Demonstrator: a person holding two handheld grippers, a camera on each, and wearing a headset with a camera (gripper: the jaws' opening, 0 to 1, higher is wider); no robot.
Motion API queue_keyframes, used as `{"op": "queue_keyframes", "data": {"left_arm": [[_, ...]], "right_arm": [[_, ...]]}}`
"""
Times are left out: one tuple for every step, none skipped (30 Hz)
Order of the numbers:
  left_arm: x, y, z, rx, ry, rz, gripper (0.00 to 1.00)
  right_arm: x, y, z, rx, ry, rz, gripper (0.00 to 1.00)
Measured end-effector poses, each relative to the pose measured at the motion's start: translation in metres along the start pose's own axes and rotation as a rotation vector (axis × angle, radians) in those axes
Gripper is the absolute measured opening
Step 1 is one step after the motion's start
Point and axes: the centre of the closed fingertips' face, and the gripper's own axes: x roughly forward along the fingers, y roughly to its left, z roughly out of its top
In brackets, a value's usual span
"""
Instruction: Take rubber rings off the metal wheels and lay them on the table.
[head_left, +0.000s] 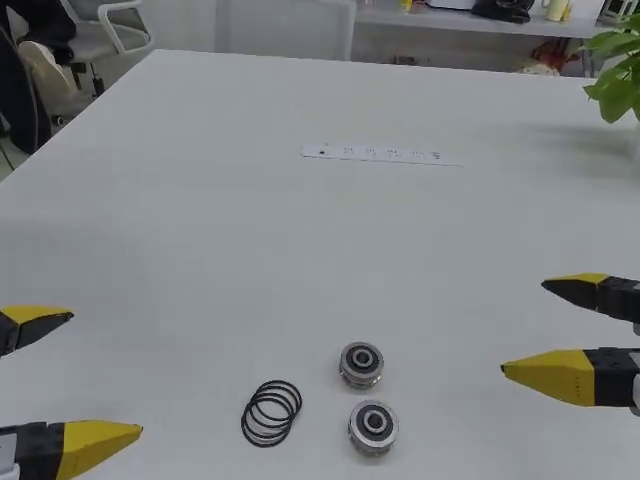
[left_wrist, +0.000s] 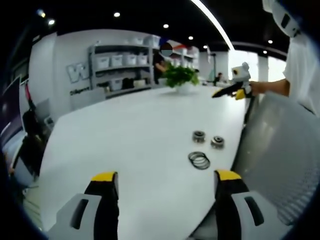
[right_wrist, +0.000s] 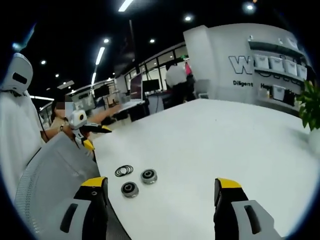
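Head view: rings (head_left: 271, 412) piled beside bare-looking wheels (head_left: 361, 363), between left gripper (head_left: 105, 375) and right gripper (head_left: 524, 328), both released, empty; probably finished.

Bright, even light from ceiling strips (left_wrist: 212, 22) and round spots (left_wrist: 116, 14) falls on the white tabletop (head_left: 300, 250). The wheels (head_left: 361, 364) and rings (head_left: 271, 412) cast only faint, soft shadows. The head view is slightly soft. Both gripper views bend strongly toward their edges, the far shelving (left_wrist: 120, 65) blurred, the ceiling dark between lamps.
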Motion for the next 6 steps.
{"op": "queue_keyframes", "data": {"left_arm": [[0.000,0.000,-0.001,-0.002,0.000,0.001,0.80],[0.000,0.000,-0.002,-0.005,0.002,0.002,0.80],[0.000,-0.001,-0.003,-0.008,0.005,0.003,0.80],[0.000,-0.001,-0.003,-0.010,0.005,0.004,0.80],[0.000,-0.002,-0.004,-0.013,0.006,0.005,0.80],[-0.001,-0.002,-0.004,-0.016,0.006,0.005,0.80]], "right_arm": [[-0.001,-0.001,-0.003,0.005,0.003,-0.004,0.89],[-0.002,-0.003,-0.010,0.017,0.020,-0.009,0.90],[-0.003,-0.003,-0.015,0.025,0.032,-0.012,0.92],[-0.003,-0.004,-0.019,0.031,0.039,-0.016,0.94],[-0.005,-0.005,-0.024,0.035,0.047,-0.023,0.95],[-0.005,-0.006,-0.027,0.038,0.052,-0.028,0.96]]}}
